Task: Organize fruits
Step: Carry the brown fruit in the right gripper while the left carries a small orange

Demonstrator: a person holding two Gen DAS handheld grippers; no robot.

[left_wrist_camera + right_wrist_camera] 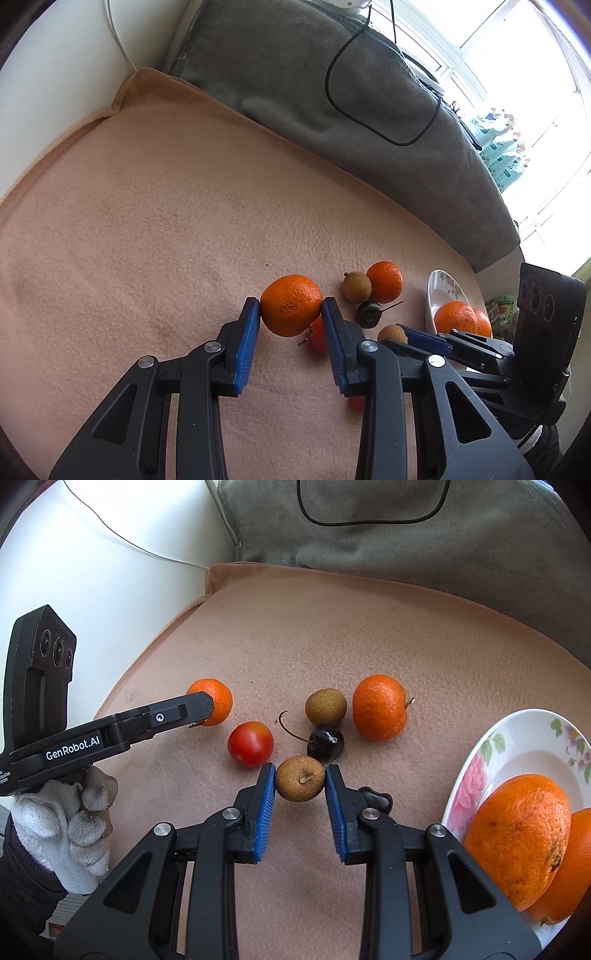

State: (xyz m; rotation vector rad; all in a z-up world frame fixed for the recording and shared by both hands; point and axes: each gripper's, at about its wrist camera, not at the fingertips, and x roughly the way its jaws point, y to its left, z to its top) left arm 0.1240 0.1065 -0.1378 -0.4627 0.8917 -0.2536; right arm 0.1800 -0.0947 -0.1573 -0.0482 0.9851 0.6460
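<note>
a home, going by the peach blanket (166,206), grey cushion (295,74) at twelve o'clock, flowered plate (491,760).

Fruit and dishware partly out of sight

A red tomato (317,334) is hiding behind the left gripper's (291,311) blue pads (334,332); the floral plate (517,753) and its two oranges (517,838) are running off the right wrist view's edge; a dark object (375,798) is sitting half covered, too obscured to identify.

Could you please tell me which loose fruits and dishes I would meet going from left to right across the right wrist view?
Mandarin held by the left gripper → tomato → brown fruit between the right gripper's fingers → dark cherry → loose mandarin → floral plate.
</note>
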